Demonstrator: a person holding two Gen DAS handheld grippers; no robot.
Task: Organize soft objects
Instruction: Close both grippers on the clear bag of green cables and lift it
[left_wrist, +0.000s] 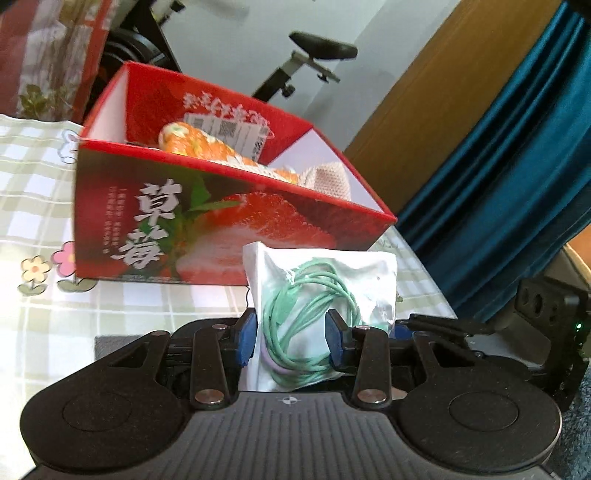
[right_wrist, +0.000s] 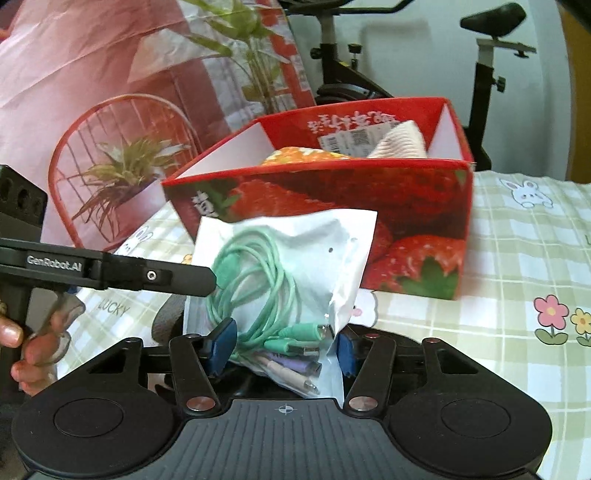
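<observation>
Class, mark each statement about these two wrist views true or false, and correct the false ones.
1. The pouch holds coiled green cables. True.
2. The red box is empty. False: an orange item and a pale knit item lie inside.
3. Both grippers, left and right, have the pouch between their fingers. True.
4. The tablecloth is plain blue. False: green-and-white checked with flowers and rabbits.

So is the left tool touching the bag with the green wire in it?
Touching. The left wrist view shows the left tool with both blue pads pressed against the bag, one on each side, pinching it between them.
</observation>
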